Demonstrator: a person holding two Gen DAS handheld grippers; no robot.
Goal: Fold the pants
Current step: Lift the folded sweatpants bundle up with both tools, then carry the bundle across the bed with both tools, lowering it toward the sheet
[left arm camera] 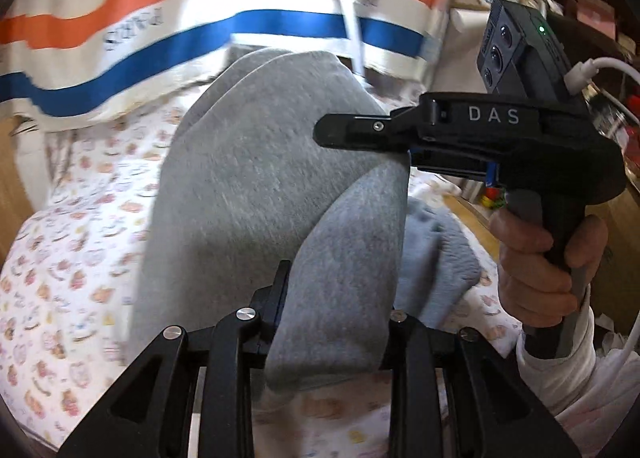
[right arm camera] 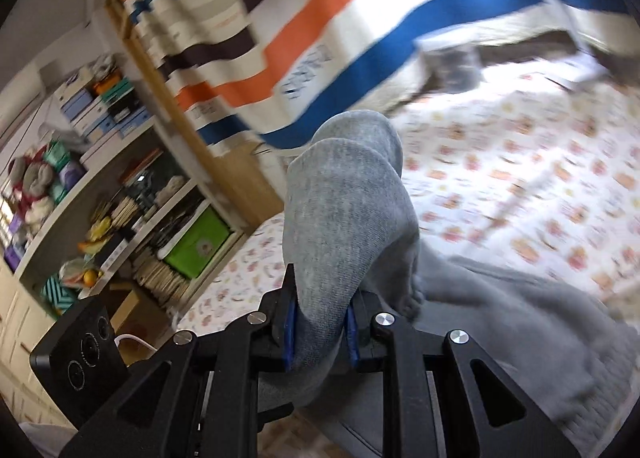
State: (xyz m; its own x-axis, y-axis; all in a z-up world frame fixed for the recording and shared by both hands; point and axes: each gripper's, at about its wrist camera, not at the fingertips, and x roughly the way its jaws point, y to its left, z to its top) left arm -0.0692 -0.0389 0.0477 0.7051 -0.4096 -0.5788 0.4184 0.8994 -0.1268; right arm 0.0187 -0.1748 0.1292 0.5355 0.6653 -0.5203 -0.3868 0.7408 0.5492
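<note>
Both grippers are clamped on the grey pants (left arm camera: pixel 248 186), which hang lifted between them above the patterned bedsheet (left arm camera: pixel 80 242). The left gripper (left arm camera: pixel 320 322) has a thick bunch of grey cloth wedged between its 2 jaws, the fabric rising straight ahead of it and draping away to its right. In that same view the right gripper (left arm camera: pixel 404 146) comes in from the right side, level, its tips pinching another edge of the cloth just above and ahead of the left one; a hand (left arm camera: pixel 540 266) in a pale sleeve grips its handle.

From the right wrist view, the right gripper (right arm camera: pixel 320 326) shows blue pads (right arm camera: pixel 290 322) pressed against a folded hem, 2 layers stacked one behind the other directly ahead of the tips. The rest of the pants trails down and to the right of this gripper onto the sheet.

Holding 2 separate edges at close height looks meant to keep the layers aligned, so the garment can be carried over as 1 flat fold rather than slumping. The fold seems mid-way: cloth is raised, not yet laid down. Both views are smeared with blur, so finer seams cannot be made out. A striped curtain (left arm camera: pixel 200 18) hangs beyond the grippers and shelves (right arm camera: pixel 100 186) stand left of the right one
</note>
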